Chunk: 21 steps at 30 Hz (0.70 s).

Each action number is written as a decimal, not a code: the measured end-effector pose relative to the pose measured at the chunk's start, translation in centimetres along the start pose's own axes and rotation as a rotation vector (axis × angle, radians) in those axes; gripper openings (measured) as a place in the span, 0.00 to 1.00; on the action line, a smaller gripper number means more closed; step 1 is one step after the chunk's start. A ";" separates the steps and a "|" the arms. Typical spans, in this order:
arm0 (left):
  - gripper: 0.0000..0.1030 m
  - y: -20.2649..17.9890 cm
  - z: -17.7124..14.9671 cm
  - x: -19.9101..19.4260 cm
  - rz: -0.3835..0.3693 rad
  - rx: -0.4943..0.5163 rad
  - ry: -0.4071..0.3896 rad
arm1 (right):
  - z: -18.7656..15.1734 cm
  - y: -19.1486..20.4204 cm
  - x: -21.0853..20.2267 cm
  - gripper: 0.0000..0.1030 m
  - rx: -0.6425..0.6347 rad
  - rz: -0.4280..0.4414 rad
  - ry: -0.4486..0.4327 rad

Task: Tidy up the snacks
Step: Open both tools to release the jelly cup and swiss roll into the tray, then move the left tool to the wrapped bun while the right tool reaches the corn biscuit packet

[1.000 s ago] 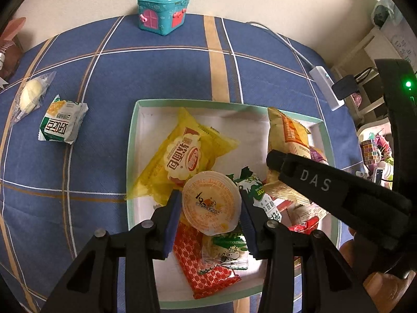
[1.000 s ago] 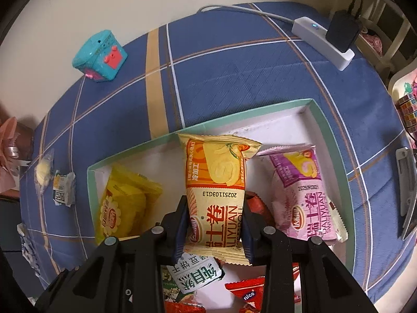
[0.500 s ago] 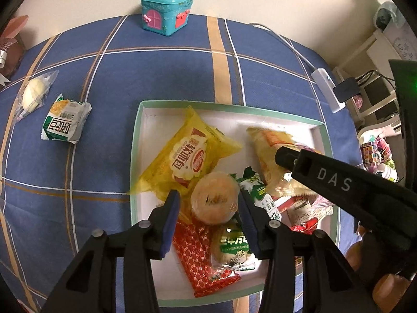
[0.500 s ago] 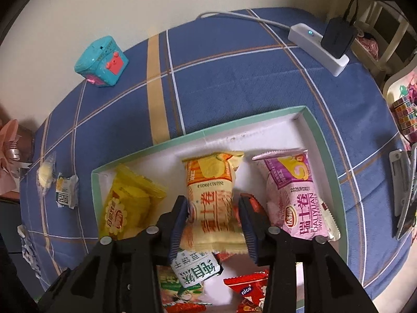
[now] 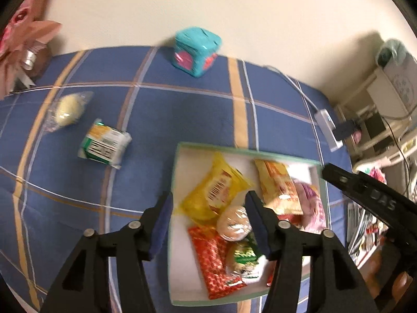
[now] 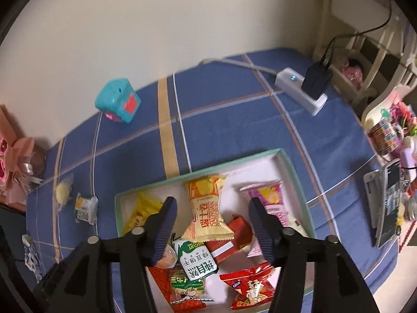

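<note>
Snacks (image 6: 208, 214) piled in tray (image 6: 297, 174); left claw (image 5: 208, 224), right claw (image 6: 212, 228) wide, empty.

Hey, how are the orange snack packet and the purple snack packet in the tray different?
The orange snack packet lies mid-tray, between the open right gripper's fingers; the purple snack packet lies by the tray's right wall. The orange overlaps a red wrapper. Both are sealed pillow packs lying flat.

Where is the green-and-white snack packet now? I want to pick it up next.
The green-and-white snack packet lies on the blue tablecloth outside the tray, left of it in the left wrist view, beside the clear-wrapped yellow bun.
</note>
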<state>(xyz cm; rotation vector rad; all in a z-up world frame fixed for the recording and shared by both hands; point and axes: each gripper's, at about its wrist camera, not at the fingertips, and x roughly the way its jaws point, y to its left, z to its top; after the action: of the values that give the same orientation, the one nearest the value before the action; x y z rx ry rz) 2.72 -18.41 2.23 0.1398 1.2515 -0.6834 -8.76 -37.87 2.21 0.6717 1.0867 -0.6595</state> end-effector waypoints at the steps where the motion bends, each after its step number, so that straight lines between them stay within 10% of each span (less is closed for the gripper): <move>1: 0.63 0.4 0.1 -0.3 0.010 -0.008 -0.011 | 0.1 0.0 -0.4 0.66 0.000 -0.007 -0.014; 21: 0.94 7.8 1.6 -3.9 0.203 -0.112 -0.165 | 0.3 1.2 -2.4 1.00 -0.030 -0.091 -0.097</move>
<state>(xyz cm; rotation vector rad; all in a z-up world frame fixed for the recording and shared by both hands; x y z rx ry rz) 7.73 -11.38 4.23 0.1134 1.0973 -0.4395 -8.47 -37.00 4.70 0.5610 1.0396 -0.7451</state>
